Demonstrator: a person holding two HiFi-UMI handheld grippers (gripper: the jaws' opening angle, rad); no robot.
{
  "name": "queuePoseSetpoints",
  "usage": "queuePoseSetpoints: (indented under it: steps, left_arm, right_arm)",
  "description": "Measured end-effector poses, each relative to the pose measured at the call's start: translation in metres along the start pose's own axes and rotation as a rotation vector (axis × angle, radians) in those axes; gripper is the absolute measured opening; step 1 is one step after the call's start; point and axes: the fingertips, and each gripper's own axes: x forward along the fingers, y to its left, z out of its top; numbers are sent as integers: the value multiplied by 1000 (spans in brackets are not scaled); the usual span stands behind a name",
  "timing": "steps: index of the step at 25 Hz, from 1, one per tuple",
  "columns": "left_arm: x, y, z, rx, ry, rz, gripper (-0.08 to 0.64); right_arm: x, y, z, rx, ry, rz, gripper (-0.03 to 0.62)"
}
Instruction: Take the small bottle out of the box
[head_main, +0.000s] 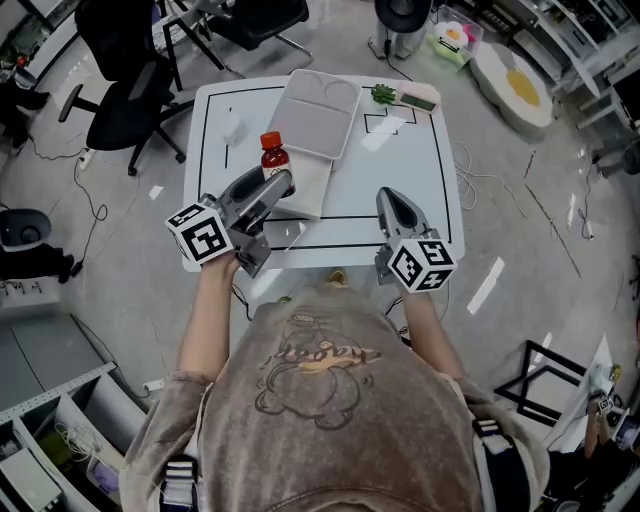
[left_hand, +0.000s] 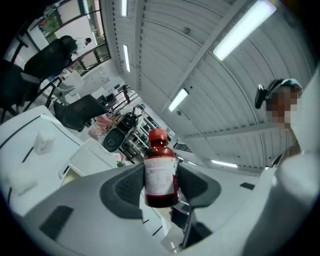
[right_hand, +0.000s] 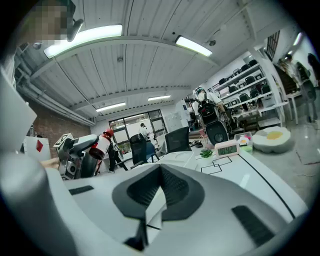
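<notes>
The jaws of the left gripper (head_main: 281, 181) are clamping the small bottle (left_hand: 160, 169) across its labelled middle, aloft at seven o'clock of the box (head_main: 318, 112), a seemingly light, rigid, slippery item, while the jaws of the right gripper (right_hand: 159, 192) are resting together, empty.

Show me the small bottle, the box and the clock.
small bottle (left_hand: 159, 174), left gripper view, on its label.
box (head_main: 320, 120), head view, on its bare floor.
clock (right_hand: 229, 149), right gripper view, on its display.
</notes>
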Motion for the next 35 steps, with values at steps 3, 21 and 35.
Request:
queuePoseSetpoints:
  steps: [3,21,35]
  left_arm:
    - [-10,11,-8,-65,-25,33,216]
    - [-41,86,-78,-148,60,270,216]
    - [-36,87,-79,-158,62,271,217]
  right_arm:
    - [-3,2,-1,1,0,0,-3]
    - [-4,6,-11,0,17,6,-3]
    - [-3,6,-13,7,22,-4,-3]
